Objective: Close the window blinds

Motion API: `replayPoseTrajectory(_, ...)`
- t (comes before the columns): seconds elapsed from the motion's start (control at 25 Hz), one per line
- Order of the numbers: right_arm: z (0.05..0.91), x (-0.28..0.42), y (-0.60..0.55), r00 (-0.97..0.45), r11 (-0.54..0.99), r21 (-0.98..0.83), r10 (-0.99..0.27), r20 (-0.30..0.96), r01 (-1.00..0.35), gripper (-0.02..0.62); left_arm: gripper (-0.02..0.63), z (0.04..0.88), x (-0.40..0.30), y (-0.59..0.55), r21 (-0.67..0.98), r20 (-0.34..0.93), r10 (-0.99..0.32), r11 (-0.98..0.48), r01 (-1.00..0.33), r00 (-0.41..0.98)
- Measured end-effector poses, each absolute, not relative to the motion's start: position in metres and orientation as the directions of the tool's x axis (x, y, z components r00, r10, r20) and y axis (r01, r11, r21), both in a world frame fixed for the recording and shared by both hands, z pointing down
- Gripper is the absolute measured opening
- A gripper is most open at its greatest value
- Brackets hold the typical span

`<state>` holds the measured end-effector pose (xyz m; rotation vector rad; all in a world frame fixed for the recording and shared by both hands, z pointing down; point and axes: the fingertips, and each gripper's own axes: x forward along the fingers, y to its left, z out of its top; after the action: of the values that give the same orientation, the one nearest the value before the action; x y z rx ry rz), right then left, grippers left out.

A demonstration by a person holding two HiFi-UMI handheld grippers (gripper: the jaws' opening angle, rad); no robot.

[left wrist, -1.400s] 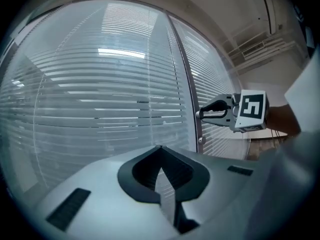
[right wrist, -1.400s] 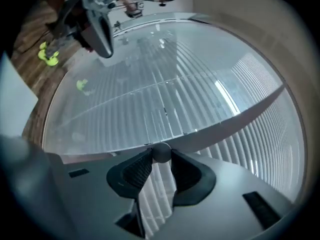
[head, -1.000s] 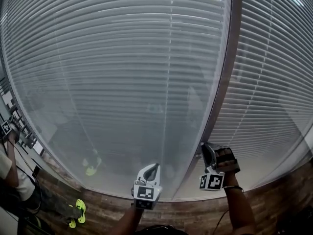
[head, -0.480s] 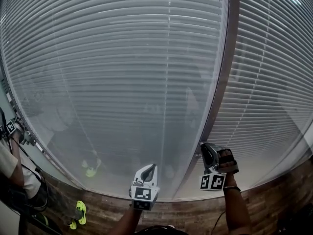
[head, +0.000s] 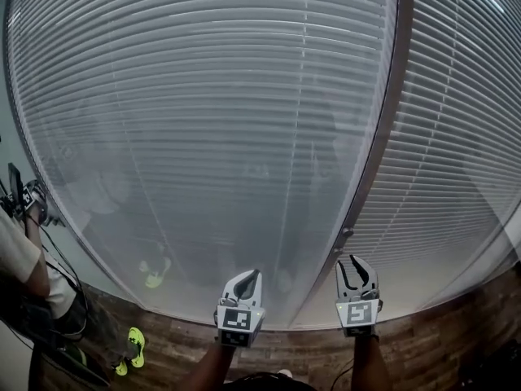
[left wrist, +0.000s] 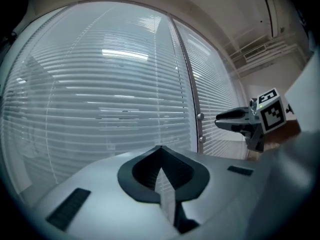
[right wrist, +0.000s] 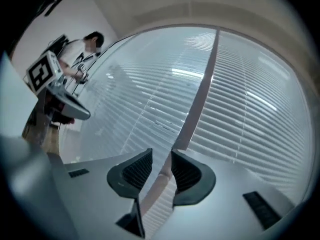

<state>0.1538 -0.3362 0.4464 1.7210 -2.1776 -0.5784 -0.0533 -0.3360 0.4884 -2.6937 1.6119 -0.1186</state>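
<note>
Pale horizontal window blinds (head: pixel 228 120) fill the head view, a wide panel at left and a second panel (head: pixel 456 137) at right, with a brown upright frame post (head: pixel 383 129) between them. My left gripper (head: pixel 247 276) sits low in the middle, short of the wide panel, jaws shut with nothing in them; its tips meet in the left gripper view (left wrist: pixel 161 150). My right gripper (head: pixel 356 264) points up at the foot of the post, jaws open and empty; in the right gripper view (right wrist: pixel 161 157) the post shows through the gap. Neither gripper touches the blinds.
A small knob (head: pixel 347 233) sticks out of the post just above the right gripper. A person (head: pixel 24 275) with bright yellow shoes (head: pixel 133 350) stands at the far left. A brown wood-look sill (head: pixel 423 349) runs under the blinds.
My right gripper has turned from lying sideways to pointing straight up and sits a little lower. The left gripper has barely moved. The view has shifted slightly to the left.
</note>
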Motion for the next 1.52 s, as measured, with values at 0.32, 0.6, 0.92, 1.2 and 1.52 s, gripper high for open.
replayPoseTrajectory(0.32,0.456,0.149,-0.288,-0.178,0.158,0.324,-0.984,-0.032,-0.933,0.014,0.0,0.494,-0.066,-0.307,-0.035,0.057,-0.861,-0.508,-0.861,0.505)
replayPoseTrajectory(0.6,0.488,0.144,-0.259,-0.157,0.158,0.32,-0.987,0.029,-0.934,0.003,0.0,0.508,-0.071,-0.283,0.003,0.061,-0.839,-0.541,-0.841,0.54)
replayPoseTrajectory(0.92,0.476,0.134,-0.229,-0.164,0.162,0.302,-0.986,0.018,-0.939,0.003,0.0,0.497,-0.059,-0.251,-0.031,0.048,-0.85,-0.526,-0.85,0.525)
replayPoseTrajectory(1.2,0.484,0.159,-0.165,-0.156,0.155,0.212,-0.988,0.012,-0.965,0.003,0.0,0.494,-0.056,-0.192,0.001,0.05,-0.863,-0.504,-0.864,0.503)
replayPoseTrajectory(1.52,0.5,0.164,-0.097,-0.233,0.229,0.215,-0.972,0.007,-0.949,0.003,0.0,0.508,-0.045,-0.123,0.008,0.067,-0.887,-0.457,-0.889,0.457)
